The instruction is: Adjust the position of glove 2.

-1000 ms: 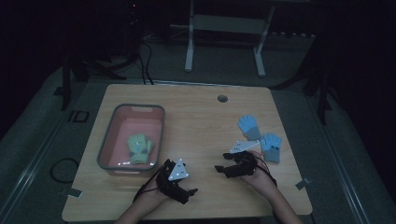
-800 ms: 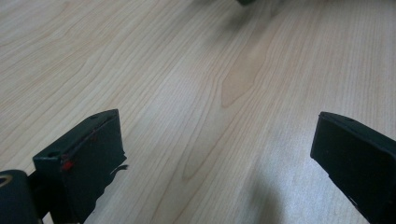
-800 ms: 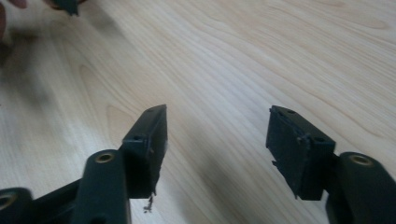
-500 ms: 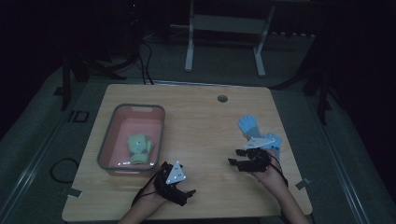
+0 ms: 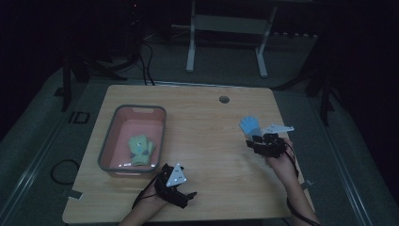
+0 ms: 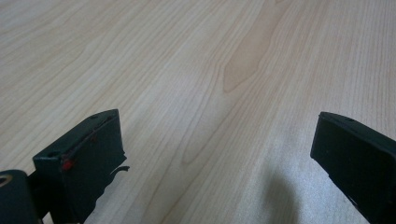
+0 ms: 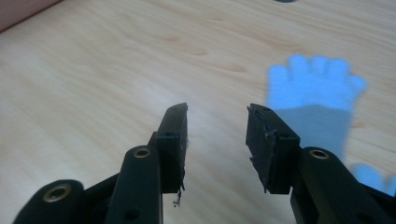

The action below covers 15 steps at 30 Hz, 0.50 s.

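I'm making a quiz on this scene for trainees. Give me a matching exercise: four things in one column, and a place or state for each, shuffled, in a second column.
Things:
1. green gloves
2. blue glove
3. left gripper
4. hole

Places or states:
A. flat on the table just ahead of the right gripper
B. near the table's far edge
C. inside the pink bin
D. jaws wide apart over bare wood

Pairs: 1-C, 2-A, 3-D, 4-B

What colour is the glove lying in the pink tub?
Pale yellow-green; the glove shows best in the high view, inside the tub.
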### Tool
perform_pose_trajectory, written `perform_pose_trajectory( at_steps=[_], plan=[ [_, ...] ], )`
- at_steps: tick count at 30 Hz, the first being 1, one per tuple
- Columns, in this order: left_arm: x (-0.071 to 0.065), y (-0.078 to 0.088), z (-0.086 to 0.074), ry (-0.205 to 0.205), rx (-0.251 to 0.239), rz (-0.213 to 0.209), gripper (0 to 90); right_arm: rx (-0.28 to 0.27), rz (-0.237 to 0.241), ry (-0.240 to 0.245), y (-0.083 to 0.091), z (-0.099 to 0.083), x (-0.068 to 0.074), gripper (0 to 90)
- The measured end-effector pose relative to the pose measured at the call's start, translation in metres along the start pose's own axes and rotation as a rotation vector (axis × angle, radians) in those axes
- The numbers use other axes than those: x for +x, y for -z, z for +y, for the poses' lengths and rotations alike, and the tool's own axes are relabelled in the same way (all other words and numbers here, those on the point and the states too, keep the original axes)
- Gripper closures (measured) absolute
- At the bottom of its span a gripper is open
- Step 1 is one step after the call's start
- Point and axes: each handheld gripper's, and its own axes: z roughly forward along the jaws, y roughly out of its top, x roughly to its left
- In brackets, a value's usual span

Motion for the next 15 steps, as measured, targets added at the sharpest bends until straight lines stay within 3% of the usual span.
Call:
perform_pose_trajectory(
  at_steps=[7,15],
  plan=[
    [-0.001,-0.001,0.000,-0.012,0.007,-0.003,2.7,0.016,-0.026,-0.036,-0.011,0.006,-0.029,59.1],
    [-0.001,-0.001,0.000,-0.013,0.006,-0.009,2.7,0.063,-0.026,-0.025,-0.033,0.016,-0.048,54.4]
  ],
)
